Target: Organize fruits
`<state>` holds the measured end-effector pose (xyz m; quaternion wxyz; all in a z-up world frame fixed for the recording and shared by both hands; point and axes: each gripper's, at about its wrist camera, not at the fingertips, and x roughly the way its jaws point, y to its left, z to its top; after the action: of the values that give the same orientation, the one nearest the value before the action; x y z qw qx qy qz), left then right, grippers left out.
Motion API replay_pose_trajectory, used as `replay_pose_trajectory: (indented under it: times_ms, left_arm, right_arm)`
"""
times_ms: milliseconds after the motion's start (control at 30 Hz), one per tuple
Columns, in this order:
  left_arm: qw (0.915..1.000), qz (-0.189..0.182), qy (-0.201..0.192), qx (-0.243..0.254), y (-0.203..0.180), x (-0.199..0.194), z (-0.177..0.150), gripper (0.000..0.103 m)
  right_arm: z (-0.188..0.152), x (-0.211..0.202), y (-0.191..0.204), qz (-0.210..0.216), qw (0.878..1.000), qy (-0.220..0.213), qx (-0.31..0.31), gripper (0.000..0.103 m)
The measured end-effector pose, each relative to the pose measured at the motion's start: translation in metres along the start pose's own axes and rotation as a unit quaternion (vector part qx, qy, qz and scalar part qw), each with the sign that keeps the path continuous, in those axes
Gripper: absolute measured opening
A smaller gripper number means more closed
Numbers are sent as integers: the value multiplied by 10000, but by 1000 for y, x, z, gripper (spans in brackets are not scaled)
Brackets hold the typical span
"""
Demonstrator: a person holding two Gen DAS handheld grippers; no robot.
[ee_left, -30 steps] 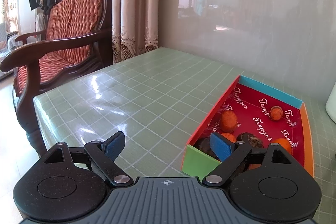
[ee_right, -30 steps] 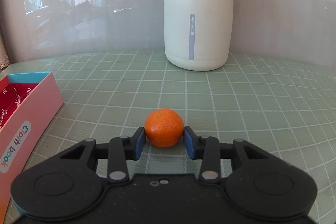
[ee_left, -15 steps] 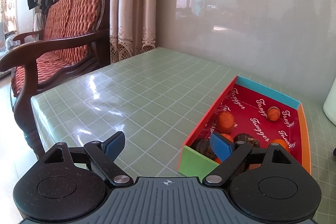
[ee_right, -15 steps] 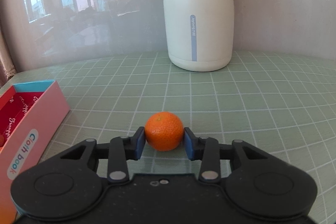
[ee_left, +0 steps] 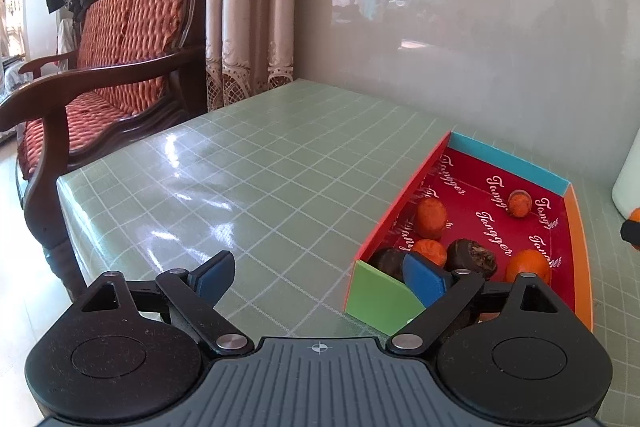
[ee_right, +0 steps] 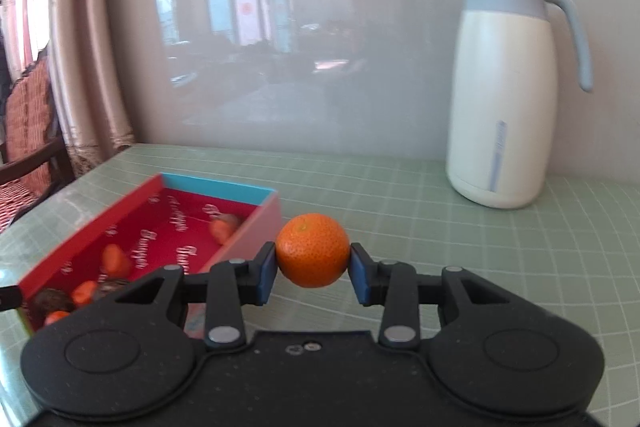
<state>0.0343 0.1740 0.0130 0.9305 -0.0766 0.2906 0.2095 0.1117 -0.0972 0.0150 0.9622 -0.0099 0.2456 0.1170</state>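
My right gripper [ee_right: 313, 273] is shut on a small orange mandarin [ee_right: 313, 250] and holds it in the air, just right of the box's near right corner. The open box [ee_right: 256, 223] has a red printed lining and holds several orange and dark brown fruits. In the left wrist view the same box [ee_left: 380, 293] lies at the right with its fruits, such as a dark one [ee_left: 472, 259]. My left gripper [ee_left: 320, 277] is open and empty, low over the table beside the box's green end. The right gripper's tip with the mandarin [ee_left: 634, 217] shows at the far right edge.
A white and pale blue thermos jug [ee_right: 504, 95] stands at the back right of the green checked table [ee_left: 248, 179]. A wooden armchair with orange cushions [ee_left: 108, 67] stands off the table's left edge. A glossy wall runs behind.
My right gripper has lifted the mandarin off the table and swung left toward the box, which now fills the lower left of its view. The left gripper has barely moved.
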Motion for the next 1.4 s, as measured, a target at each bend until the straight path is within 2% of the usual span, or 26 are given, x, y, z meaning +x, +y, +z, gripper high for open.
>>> replay_pose_trajectory:
  times_ms: [300, 433, 633, 833, 1167, 1400]
  left_arm:
    - [9998, 200, -36, -27, 23, -5, -4, 96]
    - [9996, 250, 37, -119, 32, -1, -4, 96]
    - [9994, 223, 82, -250, 40, 2, -3, 96]
    - [9995, 163, 75, -246, 40, 2, -3, 96]
    - [9995, 136, 91, -258, 39, 1, -2, 96]
    - [9998, 149, 57, -149, 31, -1, -3, 96]
  right_arm:
    - [10, 8, 60, 425, 9970, -10, -642, 36]
    - [10, 22, 83, 517, 9946, 102, -893, 36]
    - [7, 45, 105, 434, 9922, 397, -1102, 37]
    - [0, 50, 108, 340, 9903, 555, -1224, 38]
    - [6, 35, 100, 282, 9923, 349, -1158, 44]
    - [6, 17, 85, 262, 9941, 269, -1017, 52]
